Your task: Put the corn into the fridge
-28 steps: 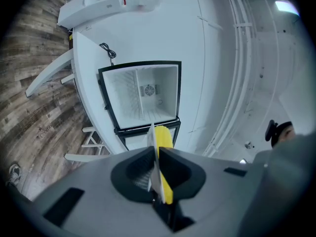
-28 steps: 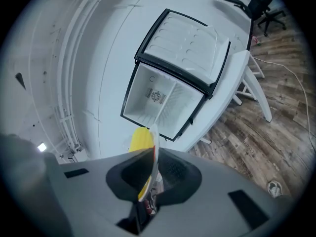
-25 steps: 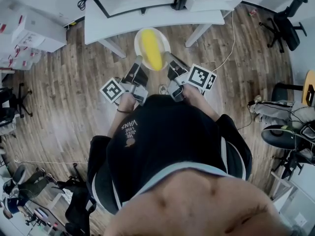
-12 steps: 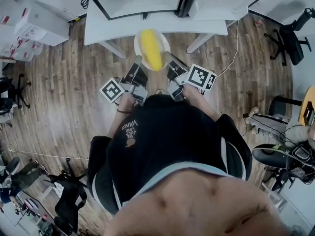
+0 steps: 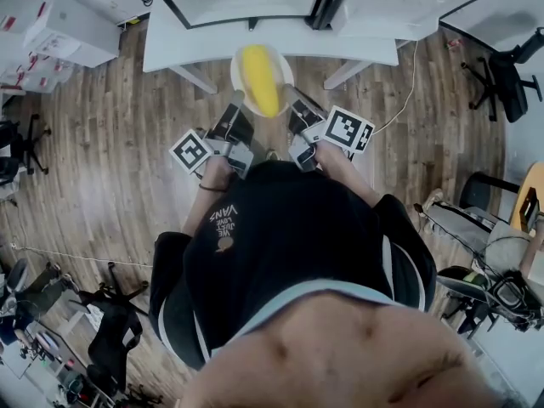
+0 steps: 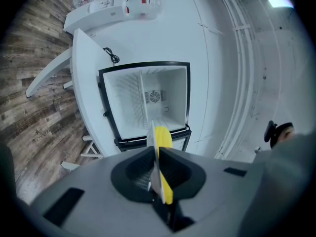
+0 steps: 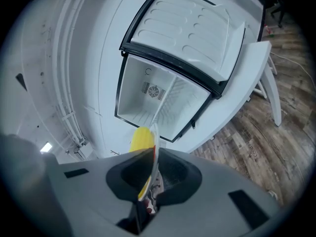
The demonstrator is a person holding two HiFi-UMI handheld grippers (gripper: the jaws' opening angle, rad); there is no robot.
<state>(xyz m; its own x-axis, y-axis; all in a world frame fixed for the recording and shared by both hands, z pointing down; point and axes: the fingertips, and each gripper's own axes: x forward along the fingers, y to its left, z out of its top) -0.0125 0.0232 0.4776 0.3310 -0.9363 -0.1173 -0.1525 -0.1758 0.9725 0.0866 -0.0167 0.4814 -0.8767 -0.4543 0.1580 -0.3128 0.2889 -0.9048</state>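
Free passage: the open fridge mouth ahead of the held plate, split by its inner shelf; limits are the black door frame, swung-out door and table edge.

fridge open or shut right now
Open: both gripper views look straight into the fridge's white interior, with its door swung aside.
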